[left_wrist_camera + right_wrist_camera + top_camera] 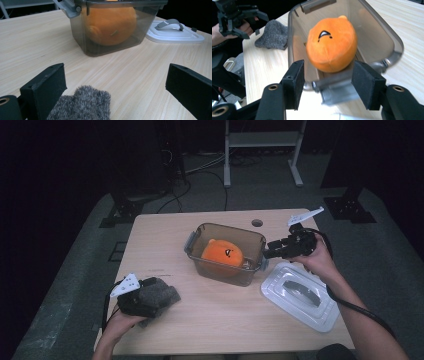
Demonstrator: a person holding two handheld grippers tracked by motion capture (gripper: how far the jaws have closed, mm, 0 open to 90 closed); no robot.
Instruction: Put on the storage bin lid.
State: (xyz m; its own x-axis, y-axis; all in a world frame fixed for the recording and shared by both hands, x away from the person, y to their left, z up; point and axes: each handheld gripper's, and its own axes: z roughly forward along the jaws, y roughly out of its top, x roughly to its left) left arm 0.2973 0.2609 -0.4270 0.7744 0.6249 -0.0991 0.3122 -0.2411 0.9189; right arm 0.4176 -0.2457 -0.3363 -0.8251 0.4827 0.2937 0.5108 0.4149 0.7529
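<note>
Left gripper (159,299) sits parked on the counter (215,312), fingers (46,86) spread wide with the grey sock (82,105) lying loose between them, not pinched. Farther off, the right gripper (269,251) has fingers (294,82) partway open around the bin (252,240) latch, gripping nothing. Just past them, the orange plush (332,47) sits inside the bin. The lid (300,295) lies beside that hand.

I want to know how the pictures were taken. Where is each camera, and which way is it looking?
High view: above the table, looking forward and down; both forearms and hands show.
Left gripper view: rides the left gripper, low over the grey cloth, facing the clear box; its fingers show.
Right gripper view: rides the right gripper, by the box's end, facing the orange plush; the other hand shows beyond.
All three share box and plush.
</note>
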